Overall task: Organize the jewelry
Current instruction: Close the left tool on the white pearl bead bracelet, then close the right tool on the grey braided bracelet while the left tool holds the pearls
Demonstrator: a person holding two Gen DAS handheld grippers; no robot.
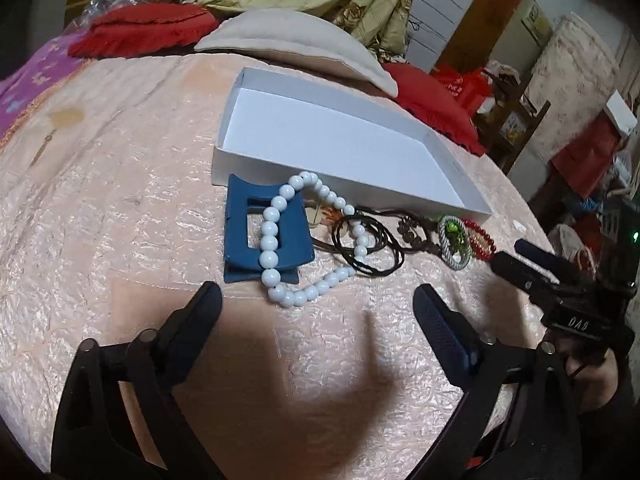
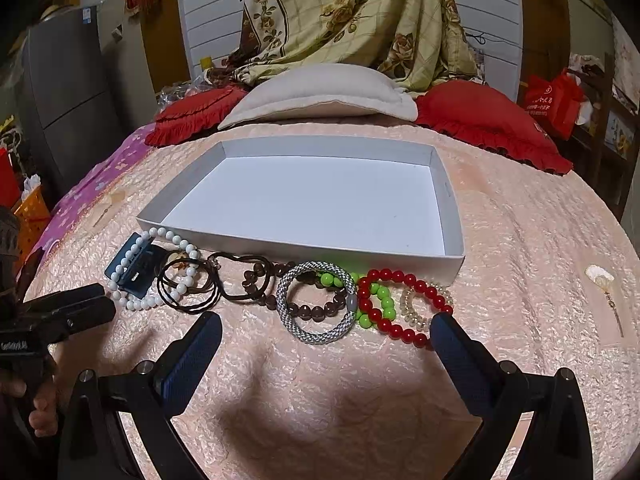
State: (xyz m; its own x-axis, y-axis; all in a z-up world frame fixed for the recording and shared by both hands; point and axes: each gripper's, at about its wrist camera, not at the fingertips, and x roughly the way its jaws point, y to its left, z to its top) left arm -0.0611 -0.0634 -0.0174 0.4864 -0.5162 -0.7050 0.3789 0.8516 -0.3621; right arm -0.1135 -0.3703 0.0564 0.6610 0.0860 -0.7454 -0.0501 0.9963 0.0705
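A row of jewelry lies on the peach bedspread in front of an empty white box [image 1: 280,168] [image 2: 260,243]. My left gripper [image 1: 316,300] is open just short of a white bead bracelet [image 1: 268,240] draped over a blue hair claw [image 1: 240,240]; nothing is between its fingers. Brown cords [image 1: 372,248] lie to their right. My right gripper [image 2: 326,320] is open before a grey woven bracelet [image 2: 288,320], brown beads [image 2: 316,312], green beads [image 2: 384,304], a red bead bracelet [image 2: 400,280] and clear beads [image 2: 412,312]. Its right fingertip [image 2: 442,320] is beside the red beads.
A beige pillow [image 2: 320,96] and red cushions [image 2: 492,120] lie behind the box. A pale hair ornament [image 2: 600,280] rests at the far right of the bedspread. The bed drops off at the left, by an orange basket [image 2: 32,208]. A person's hand [image 2: 40,412] holds the left gripper.
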